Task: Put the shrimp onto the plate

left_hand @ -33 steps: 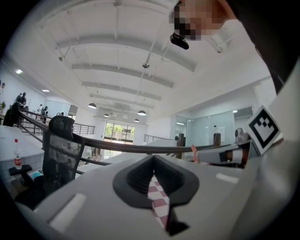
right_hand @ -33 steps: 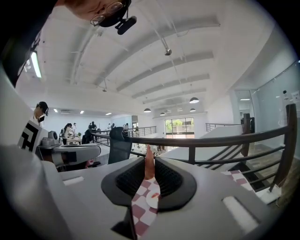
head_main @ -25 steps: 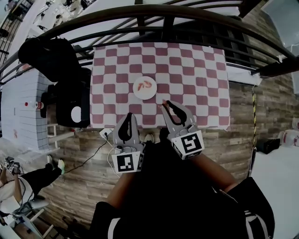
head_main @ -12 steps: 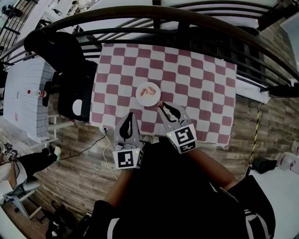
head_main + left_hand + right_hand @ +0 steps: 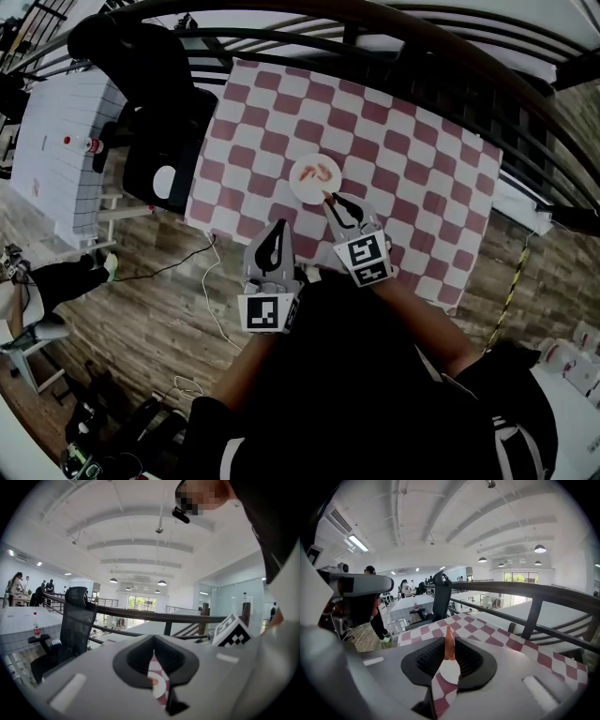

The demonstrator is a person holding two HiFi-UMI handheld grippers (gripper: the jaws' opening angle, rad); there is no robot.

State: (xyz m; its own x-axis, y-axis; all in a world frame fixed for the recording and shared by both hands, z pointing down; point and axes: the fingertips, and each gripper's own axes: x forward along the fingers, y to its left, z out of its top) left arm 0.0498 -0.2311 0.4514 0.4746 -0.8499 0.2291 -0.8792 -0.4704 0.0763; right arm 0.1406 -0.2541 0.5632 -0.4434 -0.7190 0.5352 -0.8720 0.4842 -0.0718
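Observation:
A white plate [image 5: 302, 186] with two orange shrimp [image 5: 319, 172] lies on the red-and-white checked tablecloth [image 5: 394, 141]. My right gripper [image 5: 328, 198] hovers at the plate's near right edge, shut on another shrimp [image 5: 449, 645] that stands upright between its pads. In the right gripper view the plate [image 5: 449, 672] shows just below the jaws. My left gripper [image 5: 277, 228] hangs off the table's near edge, to the left of the plate, its jaws together with nothing in them. Through their slit in the left gripper view [image 5: 153, 654] I see the plate [image 5: 157, 685].
A black office chair [image 5: 155, 122] stands at the table's left end. A dark curved railing [image 5: 422, 37] runs along the far side. A white table [image 5: 61, 141] with a bottle is further left. A cable [image 5: 202, 281] lies on the wooden floor.
Both grippers have come down and forward toward the table. The right one, still holding its shrimp, has reached the plate's near edge; the left has sunk slightly.

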